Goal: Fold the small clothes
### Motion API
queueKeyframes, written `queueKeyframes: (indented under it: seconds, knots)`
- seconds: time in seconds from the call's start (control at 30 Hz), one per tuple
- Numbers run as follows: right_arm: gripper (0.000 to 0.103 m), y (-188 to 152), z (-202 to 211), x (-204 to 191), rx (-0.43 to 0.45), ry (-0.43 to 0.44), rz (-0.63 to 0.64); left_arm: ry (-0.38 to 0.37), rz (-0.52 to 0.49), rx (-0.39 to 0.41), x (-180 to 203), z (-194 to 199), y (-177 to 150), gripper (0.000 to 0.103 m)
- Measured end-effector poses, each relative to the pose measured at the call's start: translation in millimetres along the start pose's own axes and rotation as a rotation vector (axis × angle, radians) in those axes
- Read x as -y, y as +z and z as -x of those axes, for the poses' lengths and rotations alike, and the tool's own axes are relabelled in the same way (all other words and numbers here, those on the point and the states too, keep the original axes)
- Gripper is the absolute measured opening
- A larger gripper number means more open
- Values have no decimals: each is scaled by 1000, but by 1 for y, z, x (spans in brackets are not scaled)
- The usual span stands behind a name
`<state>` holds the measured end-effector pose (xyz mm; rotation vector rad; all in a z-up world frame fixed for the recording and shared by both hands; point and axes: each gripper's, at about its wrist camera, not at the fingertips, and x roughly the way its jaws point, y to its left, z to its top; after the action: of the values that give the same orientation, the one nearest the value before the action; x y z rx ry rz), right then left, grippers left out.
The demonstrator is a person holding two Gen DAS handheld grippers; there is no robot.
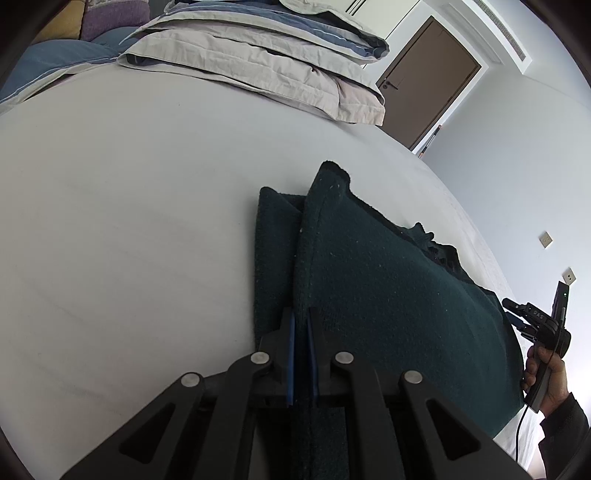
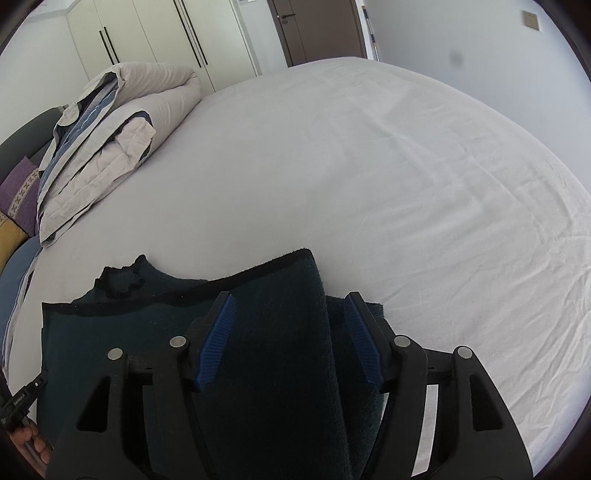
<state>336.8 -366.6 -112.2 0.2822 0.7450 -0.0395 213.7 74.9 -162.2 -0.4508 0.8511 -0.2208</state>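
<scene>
A dark green garment (image 1: pixel 388 295) of fuzzy knit lies on the white bed sheet (image 1: pixel 129 221), partly folded over on itself so that one thick layer rests on another. In the left wrist view the left gripper (image 1: pixel 300 321) has its jaws drawn together on a raised fold of the cloth, the blue pads pressed against the fabric between them. In the right wrist view the right gripper (image 2: pixel 290 306) has its jaws spread apart, one blue pad on each side of a doubled ridge of the dark green garment (image 2: pixel 266 332) without pressing it; the cloth passes between them and runs on under the tool. A ragged black-edged opening shows at the garment's far left in that view. The right gripper also appears at the right edge of the left wrist view, held in a hand (image 1: pixel 543 380) just beside the garment. At the far left of the bed lies a folded beige and blue duvet (image 2: pixel 110 140). Beyond the bed are a brown door (image 1: pixel 432 85) and white wardrobe doors (image 2: pixel 147 33).
</scene>
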Motion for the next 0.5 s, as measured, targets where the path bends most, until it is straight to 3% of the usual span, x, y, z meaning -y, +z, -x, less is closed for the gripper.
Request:
queueKeyframes:
  seconds: [0.07,0.1,0.13,0.37,0.5]
  knots:
    - [22,-1,-17,-5,-36,-59,37,-3,4,2,-1,0,0,10]
    - [17,-1,-19,-6,-26,-85,46,-4,6,4,-1,1,-1,10]
    - [6,1,-22,-7,-22,-86,42,-5,7,5,-1,1,-1,10]
    - [4,7,2,-16,144,-116,44,-7,13,21,-3,3,-4,10]
    - [5,8,2,-9,178,-153,2,-14,17,25,-4,3,-4,10]
